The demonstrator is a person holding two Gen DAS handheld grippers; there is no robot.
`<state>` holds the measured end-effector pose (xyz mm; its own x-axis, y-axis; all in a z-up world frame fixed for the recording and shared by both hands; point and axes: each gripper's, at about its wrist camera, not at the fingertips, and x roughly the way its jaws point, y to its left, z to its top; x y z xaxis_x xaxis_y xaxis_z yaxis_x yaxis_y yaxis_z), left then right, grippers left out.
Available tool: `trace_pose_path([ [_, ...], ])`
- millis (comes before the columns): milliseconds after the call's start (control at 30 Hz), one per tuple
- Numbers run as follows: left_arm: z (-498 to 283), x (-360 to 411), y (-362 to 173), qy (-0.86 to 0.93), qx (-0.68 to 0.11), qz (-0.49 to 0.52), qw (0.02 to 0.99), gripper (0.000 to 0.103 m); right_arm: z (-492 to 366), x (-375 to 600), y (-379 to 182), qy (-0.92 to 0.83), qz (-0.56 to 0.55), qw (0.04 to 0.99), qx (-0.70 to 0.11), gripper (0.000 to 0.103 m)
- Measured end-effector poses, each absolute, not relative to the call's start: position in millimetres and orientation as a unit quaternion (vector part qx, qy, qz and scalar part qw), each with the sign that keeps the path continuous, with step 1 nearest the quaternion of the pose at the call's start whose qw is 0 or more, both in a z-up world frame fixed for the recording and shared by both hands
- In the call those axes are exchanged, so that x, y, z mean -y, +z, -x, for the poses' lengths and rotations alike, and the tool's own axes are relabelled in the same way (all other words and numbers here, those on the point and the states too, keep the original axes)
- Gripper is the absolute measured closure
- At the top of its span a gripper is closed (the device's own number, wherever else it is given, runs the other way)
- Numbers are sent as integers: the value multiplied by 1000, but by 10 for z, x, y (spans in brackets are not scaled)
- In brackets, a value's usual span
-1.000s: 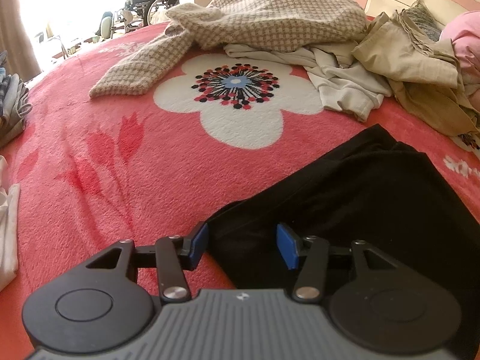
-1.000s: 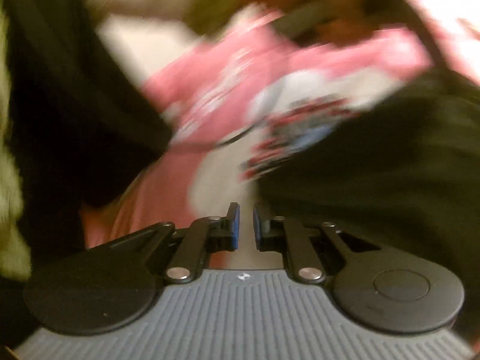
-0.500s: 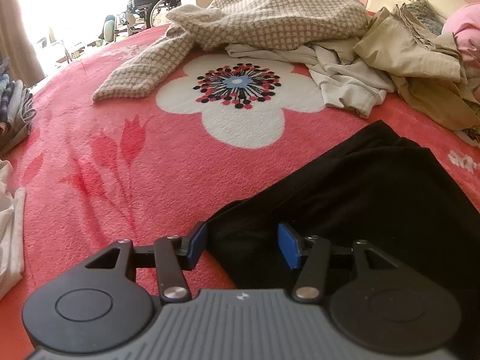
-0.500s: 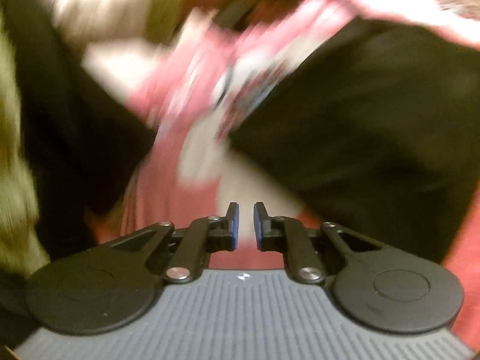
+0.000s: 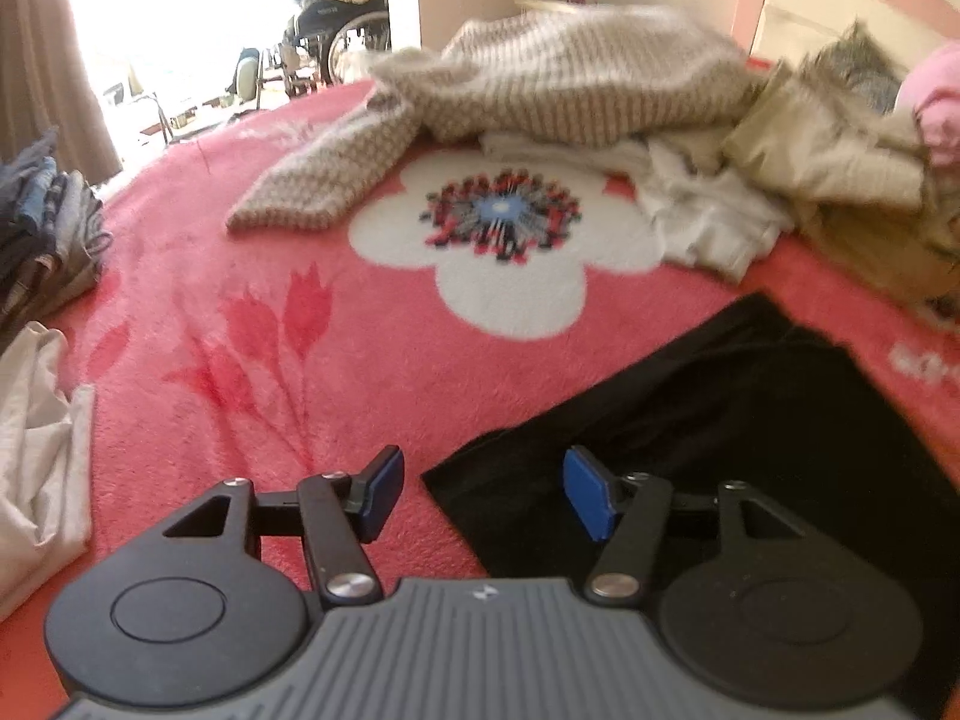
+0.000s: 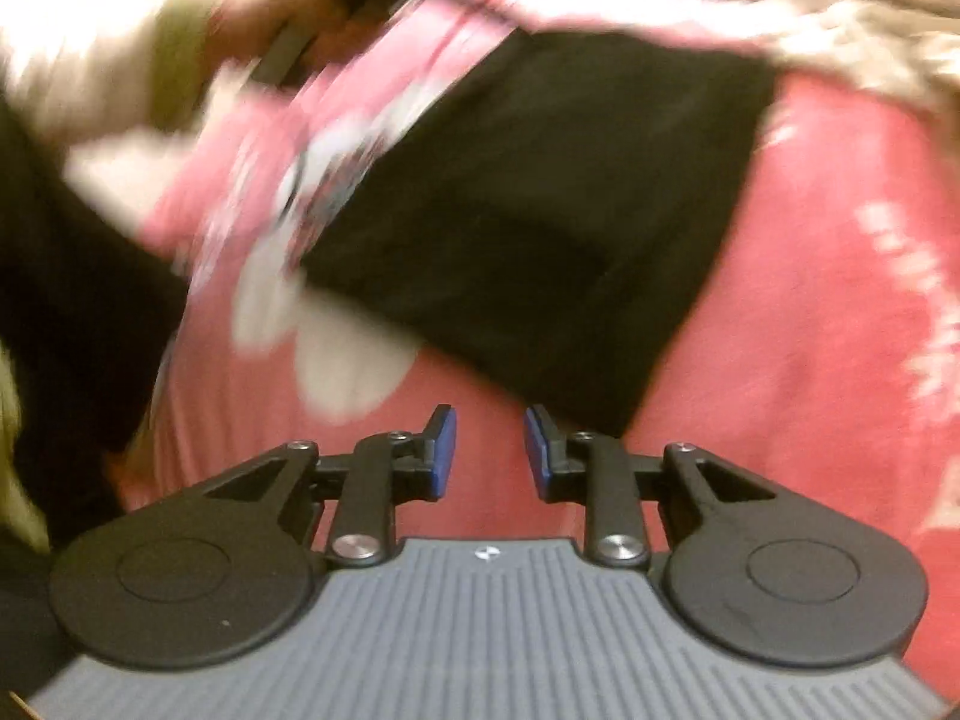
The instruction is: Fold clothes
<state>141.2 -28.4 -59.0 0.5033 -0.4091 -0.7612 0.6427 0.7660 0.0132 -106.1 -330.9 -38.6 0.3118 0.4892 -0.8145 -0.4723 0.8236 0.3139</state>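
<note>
Black garment (image 5: 720, 420) lay flat on the red floral blanket (image 5: 240, 330), near its white flower. Left gripper (image 5: 480, 492) hovered at the garment's corner, jaws opening, gripping nothing. Right gripper (image 6: 489, 450) just off the garment's edge, jaws opening, empty.

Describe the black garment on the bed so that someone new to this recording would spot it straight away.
Start from the pink blanket with its big white flower. Below and right of that flower, nearest the camera, lies the black garment, spread flat by itself. The other clothes beyond the flower, the checked sweater and beige pieces, are pale and heaped together.
</note>
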Motion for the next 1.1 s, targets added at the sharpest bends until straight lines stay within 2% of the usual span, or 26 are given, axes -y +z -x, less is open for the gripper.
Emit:
trace_pose_path([
  [167,-1064,255,-307,-354,-387,-145,839,42,741,3422,-416,223,-87,855,-460,73],
  [400,-544,421,-377,-414,-428,-189,781,42,828,3369,-832,183,-34,821,-540,69],
  [500,-510,451,-424,-404,-443,-197,775,42,889,3545,-761,168,-64,819,-545,67],
  [600,-561,425,-430,-387,-475,-179,770,43,822,3673,-588,144,-82,839,-518,64],
  [700,-561,336,-416,-386,-501,-148,760,43,636,3734,-536,153,-146,844,-494,60],
  [767,-537,257,-435,-379,-515,-139,756,43,523,3736,-582,156,-168,841,-491,56],
  [1100,-387,-51,-750,-380,-601,-86,697,43,390,3908,-947,123,-285,799,-515,51],
])
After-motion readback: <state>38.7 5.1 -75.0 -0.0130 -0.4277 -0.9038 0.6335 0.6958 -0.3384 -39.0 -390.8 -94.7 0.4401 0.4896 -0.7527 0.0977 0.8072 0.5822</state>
